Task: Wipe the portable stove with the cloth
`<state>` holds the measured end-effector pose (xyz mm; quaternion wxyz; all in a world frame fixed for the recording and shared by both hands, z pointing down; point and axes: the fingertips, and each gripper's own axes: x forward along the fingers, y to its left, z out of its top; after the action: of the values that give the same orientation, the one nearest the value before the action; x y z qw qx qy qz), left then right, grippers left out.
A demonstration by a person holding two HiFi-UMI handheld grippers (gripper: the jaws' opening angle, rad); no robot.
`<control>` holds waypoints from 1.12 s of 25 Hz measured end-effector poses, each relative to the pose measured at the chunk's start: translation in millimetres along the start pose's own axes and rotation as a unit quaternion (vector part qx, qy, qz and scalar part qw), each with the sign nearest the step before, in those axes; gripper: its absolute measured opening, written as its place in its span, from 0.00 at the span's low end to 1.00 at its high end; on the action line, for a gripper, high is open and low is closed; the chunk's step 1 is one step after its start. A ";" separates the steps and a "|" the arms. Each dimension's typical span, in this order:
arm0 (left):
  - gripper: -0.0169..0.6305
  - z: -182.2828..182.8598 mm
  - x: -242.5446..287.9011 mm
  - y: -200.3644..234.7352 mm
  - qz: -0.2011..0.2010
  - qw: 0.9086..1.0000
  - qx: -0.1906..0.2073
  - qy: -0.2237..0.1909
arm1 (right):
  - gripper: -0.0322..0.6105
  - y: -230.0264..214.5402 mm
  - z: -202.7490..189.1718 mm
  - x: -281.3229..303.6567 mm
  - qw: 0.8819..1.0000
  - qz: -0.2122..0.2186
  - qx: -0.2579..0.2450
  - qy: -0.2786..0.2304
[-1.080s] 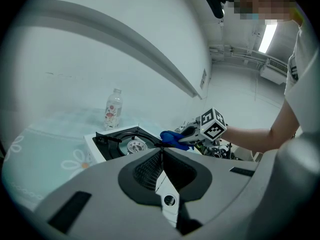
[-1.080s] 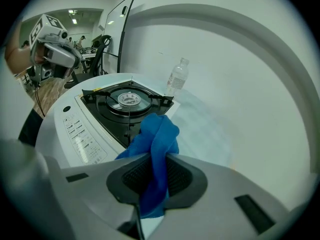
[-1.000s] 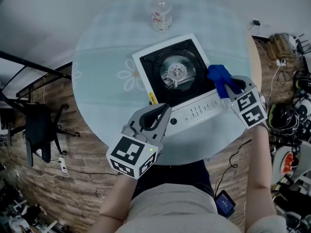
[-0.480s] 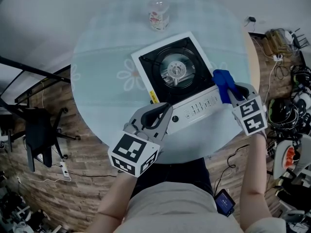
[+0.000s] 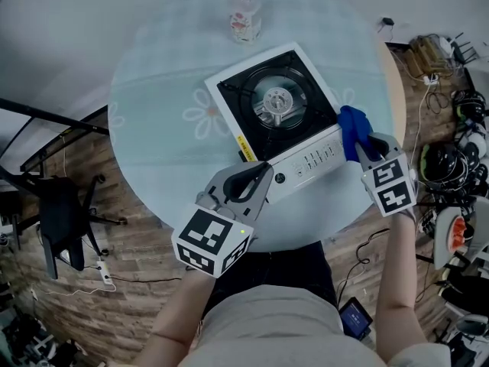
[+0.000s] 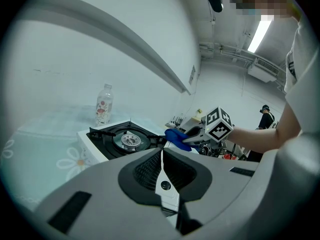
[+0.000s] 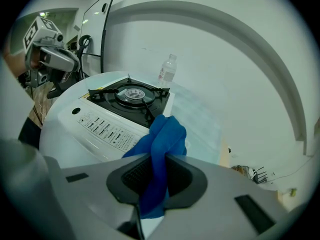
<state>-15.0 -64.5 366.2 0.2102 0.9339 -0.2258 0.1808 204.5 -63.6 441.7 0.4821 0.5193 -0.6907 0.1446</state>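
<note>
Head view: a person is standing over a round table (image 5: 160,75) w/ a pale flower print. The portable stove (image 5: 309,159) is sitting on it at an angle, black burner top farther from the person, white control panel facing them. A clear bottle (image 5: 244,17) is standing upright beyond the stove, apart from it. The left gripper (image 5: 265,170) is hovering at the stove's near-left corner, tips just beside the round knob; can't tell if it's touching. The right gripper (image 5: 361,142) is pinching a blue cloth (image 5: 351,122), which is pressing against the stove's right edge near the front corner. A black chair (image 5: 61,205) is sitting on the wood floor to the left.

Left gripper view: the left claw (image 6: 161,156) is clenched, pads meeting in a thin seam w/ nothing between them. Beyond it the stove (image 6: 122,139) is showing its burner, the bottle (image 6: 103,104) is standing behind, and the cloth (image 6: 175,135) is bunching at the stove's far side in the other gripper's tips.

Right gripper view: the right claw (image 7: 155,159) is clamping the cloth (image 7: 162,141), the fabric running down through the pads and bulging out ahead against the stove (image 7: 100,124) beside the burner pan. The bottle (image 7: 168,70) is standing past the stove.
</note>
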 end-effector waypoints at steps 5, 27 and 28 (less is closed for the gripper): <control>0.07 -10.5 -5.9 -2.4 -0.007 1.000 -0.003 0.005 | 0.16 11.5 1.1 -4.1 1.000 -0.011 0.002 -0.001; 0.07 -32.3 -26.7 -4.2 -0.006 1.000 -0.009 0.012 | 0.15 69.7 11.5 -11.5 1.000 0.014 -0.014 -0.014; 0.07 -33.7 -27.5 -4.5 -0.006 1.000 -0.009 0.014 | 0.15 72.5 12.1 -11.3 1.000 0.014 -0.017 -0.014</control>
<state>-43.8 -35.3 381.4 0.2227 0.9308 -0.2188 0.1901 136.1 -35.2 448.3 0.4792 0.5034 -0.7067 0.1327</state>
